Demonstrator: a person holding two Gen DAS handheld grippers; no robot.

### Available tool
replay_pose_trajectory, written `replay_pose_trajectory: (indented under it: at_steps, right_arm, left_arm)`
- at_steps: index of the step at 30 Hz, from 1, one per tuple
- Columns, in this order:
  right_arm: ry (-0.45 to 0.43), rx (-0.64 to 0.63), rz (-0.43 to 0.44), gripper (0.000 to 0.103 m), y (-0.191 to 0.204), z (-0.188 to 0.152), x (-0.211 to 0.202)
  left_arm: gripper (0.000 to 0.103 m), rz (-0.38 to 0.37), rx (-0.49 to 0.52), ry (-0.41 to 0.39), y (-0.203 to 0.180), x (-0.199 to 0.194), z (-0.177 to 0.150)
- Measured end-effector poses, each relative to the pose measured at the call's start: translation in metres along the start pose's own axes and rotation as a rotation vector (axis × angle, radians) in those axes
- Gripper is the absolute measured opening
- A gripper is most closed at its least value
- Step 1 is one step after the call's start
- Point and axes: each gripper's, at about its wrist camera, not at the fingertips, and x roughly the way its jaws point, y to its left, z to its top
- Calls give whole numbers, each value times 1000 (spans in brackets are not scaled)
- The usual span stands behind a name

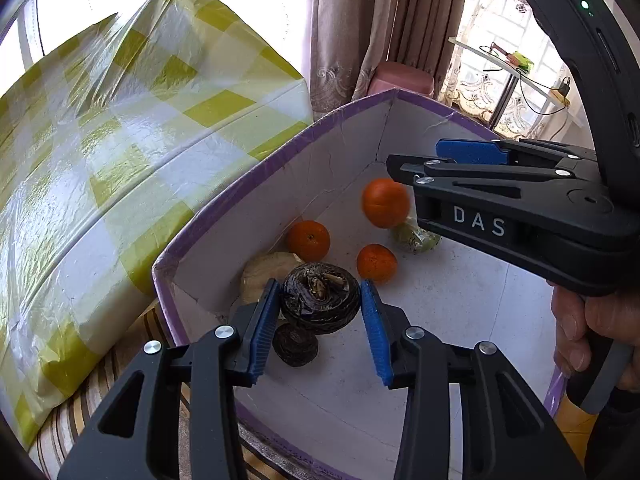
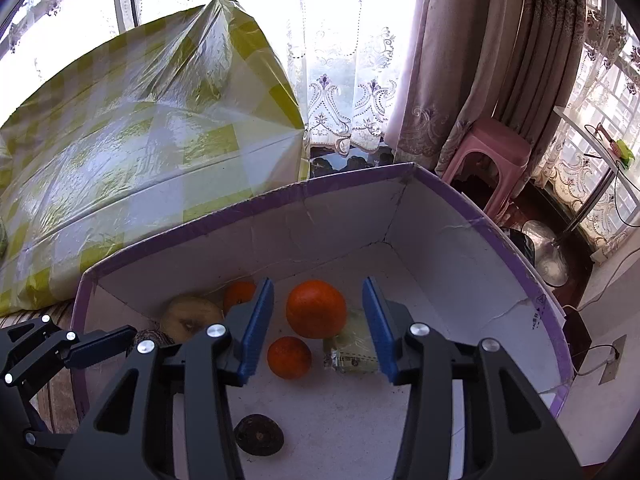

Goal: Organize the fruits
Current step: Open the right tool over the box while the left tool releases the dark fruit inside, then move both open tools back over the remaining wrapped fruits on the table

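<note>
left gripper (image 1: 320,300) hangs over the box (image 1: 280,160), jaws spread around a dark fruit (image 1: 320,296) (not touching it). right gripper (image 2: 318,312) is released too, an orange (image 2: 316,308) just below between its fingers, others lying near.

Left wrist view: looks forward and down along the left gripper (image 1: 320,328) into a white box (image 1: 280,184), close over its near-left corner; the right gripper (image 1: 436,160) crosses the upper right.

Right wrist view: looks down along the right gripper (image 2: 318,328) into the box (image 2: 340,208) from farther right, close above.

Shared: box interior, oranges (image 1: 385,203) (image 2: 316,309), checkered bag (image 1: 120,120) (image 2: 140,140), curtains (image 1: 360,20) (image 2: 480,60).
</note>
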Motion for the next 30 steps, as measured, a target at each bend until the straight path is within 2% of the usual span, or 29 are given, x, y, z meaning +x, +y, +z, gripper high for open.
replay_pose_trajectory:
  at_steps: [2,3,4,7,8,10,13,18,21,24,26,30]
  right_arm:
    - [-8,1,-4,58,0,0,-1]
    - [-11,2,-4,61,0,0,-2]
    - [-15,3,-6,66,0,1,-3]
    - [-43,4,-18,79,0,2,-8]
    - [-54,3,-25,81,0,2,-11]
    - [-78,6,-41,90,-1,4,-17]
    - [-126,15,-88,100,-2,7,-27]
    - [-165,33,-184,101,-1,12,-38]
    - [-191,38,-230,101,7,15,-44]
    - [-205,51,-226,101,13,16,-50]
    - [-227,59,-217,101,20,17,-55]
    - [-247,48,-163,101,41,18,-63]
  left_arm:
    - [42,-1,-2,-5,0,-1,0]
    - [49,-1,-3,-8,1,-2,0]
    - [60,1,-5,-14,1,-3,0]
    - [73,-4,-3,-43,0,-9,0]
    - [75,0,-6,-51,0,-11,0]
    - [81,10,-18,-68,2,-15,1]
    - [85,45,-37,-92,6,-22,3]
    - [87,196,-103,-164,24,-45,2]
    - [87,259,-88,-228,34,-63,-2]
    - [87,348,-95,-259,47,-79,-6]
    - [87,368,-80,-285,57,-90,-11]
    - [87,445,-117,-279,83,-106,-23]
